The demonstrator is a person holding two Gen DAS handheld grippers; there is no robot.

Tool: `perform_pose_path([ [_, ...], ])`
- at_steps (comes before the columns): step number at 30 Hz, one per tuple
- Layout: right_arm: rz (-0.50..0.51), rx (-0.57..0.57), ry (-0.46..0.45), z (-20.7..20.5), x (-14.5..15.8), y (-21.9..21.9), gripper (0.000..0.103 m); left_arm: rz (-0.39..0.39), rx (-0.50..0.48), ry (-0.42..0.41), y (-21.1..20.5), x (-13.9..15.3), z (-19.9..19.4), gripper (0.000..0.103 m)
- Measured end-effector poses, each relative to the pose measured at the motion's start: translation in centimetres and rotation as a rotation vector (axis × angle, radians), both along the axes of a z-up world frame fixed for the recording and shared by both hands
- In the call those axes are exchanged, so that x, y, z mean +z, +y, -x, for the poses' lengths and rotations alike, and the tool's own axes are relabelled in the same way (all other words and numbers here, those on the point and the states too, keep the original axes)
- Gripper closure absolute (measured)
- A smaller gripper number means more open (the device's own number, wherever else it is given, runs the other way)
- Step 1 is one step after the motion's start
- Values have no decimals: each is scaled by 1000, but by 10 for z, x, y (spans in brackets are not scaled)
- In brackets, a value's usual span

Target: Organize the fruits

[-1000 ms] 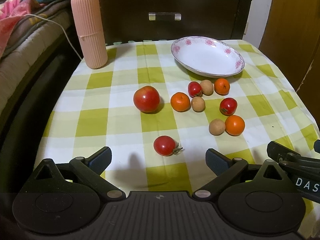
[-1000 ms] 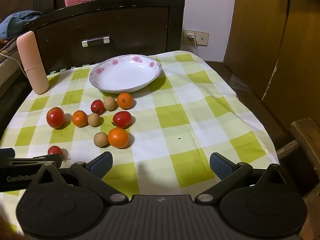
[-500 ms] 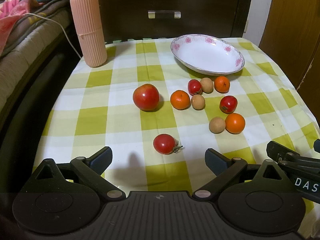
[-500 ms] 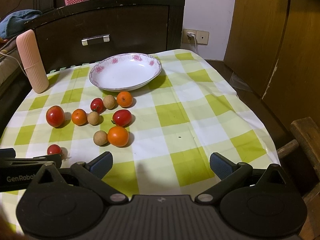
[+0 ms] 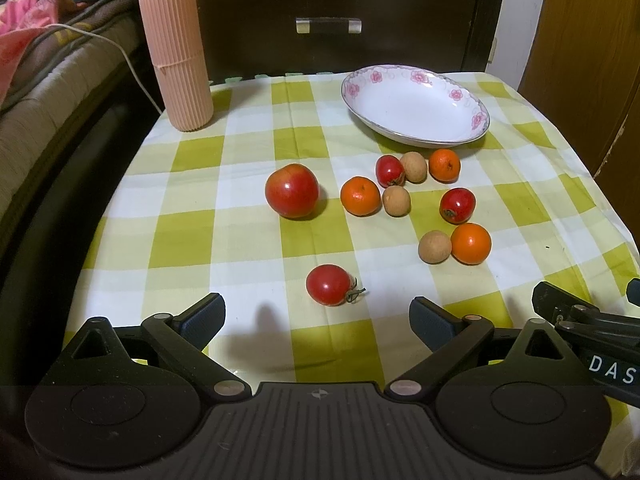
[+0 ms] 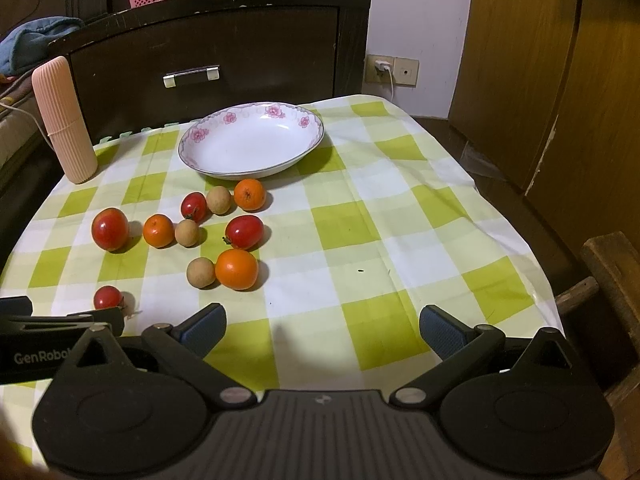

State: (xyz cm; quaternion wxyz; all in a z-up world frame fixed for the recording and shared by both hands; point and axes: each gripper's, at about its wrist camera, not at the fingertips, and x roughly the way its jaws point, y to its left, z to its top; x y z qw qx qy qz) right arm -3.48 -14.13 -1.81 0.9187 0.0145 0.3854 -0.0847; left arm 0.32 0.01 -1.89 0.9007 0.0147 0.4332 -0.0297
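Observation:
Loose fruit lies on a green-and-white checked cloth. A big red tomato [image 5: 292, 191] sits left of a cluster of small oranges [image 5: 360, 196], brown longans [image 5: 435, 247] and small red tomatoes [image 5: 457, 205]. One small tomato [image 5: 330, 284] lies alone, just ahead of my left gripper [image 5: 318, 314], which is open and holds nothing. A white flowered dish [image 5: 416, 106] stands empty behind the cluster. My right gripper [image 6: 322, 326] is open over bare cloth, right of an orange [image 6: 237, 269] and a longan [image 6: 201, 272]; the dish [image 6: 251, 140] lies beyond.
A tall ribbed pink cylinder [image 5: 176, 52] stands at the table's back left corner. A dark wooden drawer front [image 6: 208, 68] rises behind the table. Bedding and a white cable [image 5: 120, 48] lie left. Wooden cabinets [image 6: 560, 80] stand right, past the table's edge.
Both views have crept slightly forward and the fruit sits a little lower in frame. No fruit moved; both grippers stayed open.

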Motion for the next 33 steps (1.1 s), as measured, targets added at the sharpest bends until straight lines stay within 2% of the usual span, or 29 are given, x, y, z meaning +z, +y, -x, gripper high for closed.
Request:
perform_pose_path([
  [33,-4,1,11,0,-5,3,1,-2,1,20,1,-1,-3,5],
])
